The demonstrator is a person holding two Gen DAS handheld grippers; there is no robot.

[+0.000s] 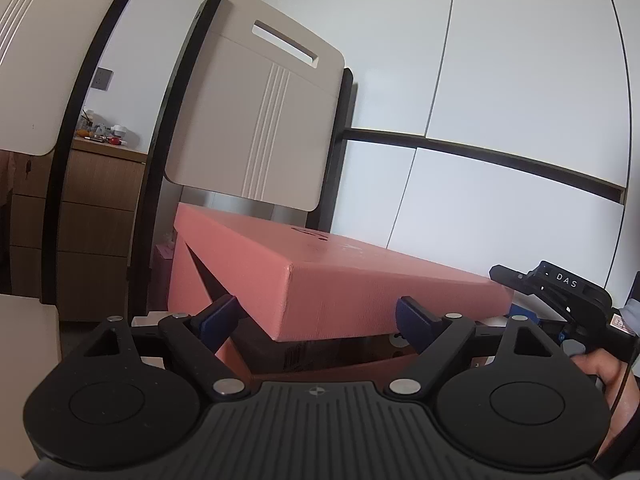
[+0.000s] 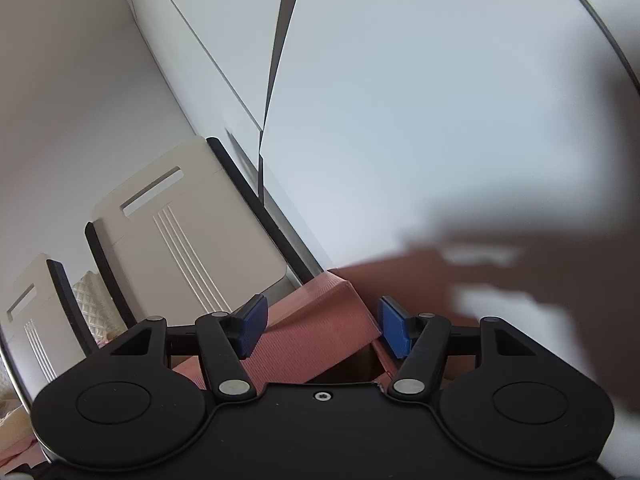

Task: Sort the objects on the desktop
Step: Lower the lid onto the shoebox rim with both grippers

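A pink cardboard box lid (image 1: 340,280) hangs tilted over its box, with a dark gap below it. My left gripper (image 1: 318,316) is open, its blue pads either side of the lid's near corner without touching it. My right gripper (image 2: 322,328) is open around the lid's far corner (image 2: 320,320); it also shows at the right edge of the left wrist view (image 1: 560,296). A blurred hand (image 2: 520,272) reaches in from the right, close to the lid. The inside of the box is hidden.
Two beige chair backs (image 1: 260,120) with black frames stand behind the box. A wooden drawer cabinet (image 1: 92,216) with small items on top is at the back left. White wall panels (image 1: 500,120) fill the right.
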